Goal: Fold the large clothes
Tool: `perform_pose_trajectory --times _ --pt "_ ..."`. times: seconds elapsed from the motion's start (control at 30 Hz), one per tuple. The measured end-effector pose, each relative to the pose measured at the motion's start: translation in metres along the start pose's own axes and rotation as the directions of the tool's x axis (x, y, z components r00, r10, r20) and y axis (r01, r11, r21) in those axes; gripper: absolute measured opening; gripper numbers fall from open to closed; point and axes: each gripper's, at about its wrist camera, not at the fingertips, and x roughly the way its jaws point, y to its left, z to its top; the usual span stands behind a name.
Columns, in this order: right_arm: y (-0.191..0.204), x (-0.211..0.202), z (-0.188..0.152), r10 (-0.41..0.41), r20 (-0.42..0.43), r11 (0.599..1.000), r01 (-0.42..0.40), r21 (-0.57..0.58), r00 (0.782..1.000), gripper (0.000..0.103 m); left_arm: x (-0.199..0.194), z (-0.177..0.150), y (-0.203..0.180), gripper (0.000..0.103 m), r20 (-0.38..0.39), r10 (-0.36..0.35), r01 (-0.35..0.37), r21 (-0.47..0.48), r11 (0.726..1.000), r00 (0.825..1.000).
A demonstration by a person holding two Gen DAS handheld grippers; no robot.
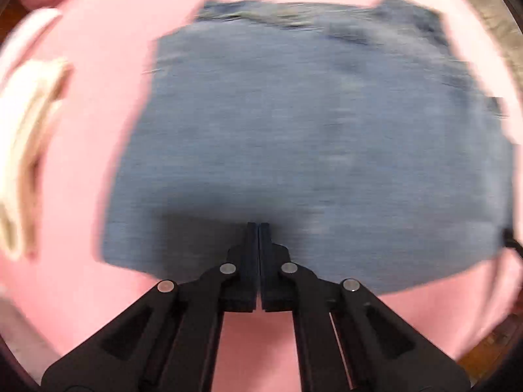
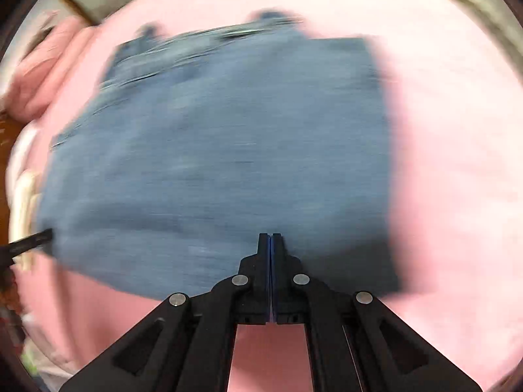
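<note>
A pair of blue denim jeans (image 1: 294, 124) lies folded into a rough rectangle on a pink sheet (image 1: 98, 98), waistband at the far side. It also shows in the right wrist view (image 2: 212, 163). Both views are motion-blurred. My left gripper (image 1: 258, 227) is over the near edge of the jeans with its jaws pressed together; no cloth shows between them. My right gripper (image 2: 270, 236) is over the near edge too, jaws together, a thin blue line between the pads. The left gripper's tip (image 2: 29, 243) shows at the jeans' left edge.
The pink sheet (image 2: 457, 163) covers a bed. A white and beige cloth (image 1: 29, 124) lies at the left. A pink pillow (image 2: 42, 75) sits at the far left. Wooden floor (image 1: 490, 343) shows past the bed's edge.
</note>
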Motion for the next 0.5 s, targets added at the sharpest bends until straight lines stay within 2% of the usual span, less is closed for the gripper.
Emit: perform_pose_trajectory --times 0.03,0.1,0.2,0.23,0.3,0.33,0.37,0.43,0.5 --pt "-0.016 -0.005 -0.004 -0.011 0.003 0.999 0.011 0.032 1.000 0.000 0.004 -0.003 0.010 0.001 -0.004 0.015 -0.015 -0.019 1.000 1.000" --pt "-0.047 -0.013 -0.011 0.018 0.015 0.995 -0.019 0.098 1.000 0.000 0.006 -0.009 0.025 0.001 0.001 -0.021 0.022 -0.077 0.997 1.000" --pt "-0.041 -0.021 -0.016 -0.055 0.033 0.996 0.053 0.070 0.998 0.000 -0.007 -0.013 0.021 0.001 0.030 -0.002 0.004 -0.057 0.998 1.000" --pt "-0.033 -0.028 -0.017 -0.039 0.054 0.998 0.036 0.056 0.998 0.000 -0.013 -0.017 0.013 0.001 0.043 -0.009 0.010 -0.023 1.000 0.999" --pt "-0.012 -0.042 -0.020 0.084 0.082 0.995 -0.088 0.055 0.993 0.000 -0.027 -0.025 -0.012 0.001 0.059 -0.108 0.107 0.025 0.994 0.992" --pt "-0.003 -0.045 -0.025 0.153 0.091 0.986 -0.159 0.058 0.984 0.000 -0.031 -0.029 -0.020 0.001 0.055 -0.161 0.159 0.037 0.987 0.985" --pt "0.010 -0.046 -0.030 0.230 0.084 0.971 -0.235 0.050 0.969 0.000 -0.034 -0.032 -0.035 0.001 0.043 -0.234 0.231 0.052 0.972 0.971" --pt "0.035 -0.042 -0.041 0.343 0.043 0.938 -0.344 0.031 0.938 0.000 -0.032 -0.037 -0.060 0.001 0.008 -0.321 0.320 0.075 0.945 0.947" --pt "0.062 -0.029 -0.054 0.422 -0.018 0.907 -0.422 0.000 0.906 0.000 -0.027 -0.039 -0.085 0.001 -0.024 -0.366 0.367 0.090 0.926 0.930"
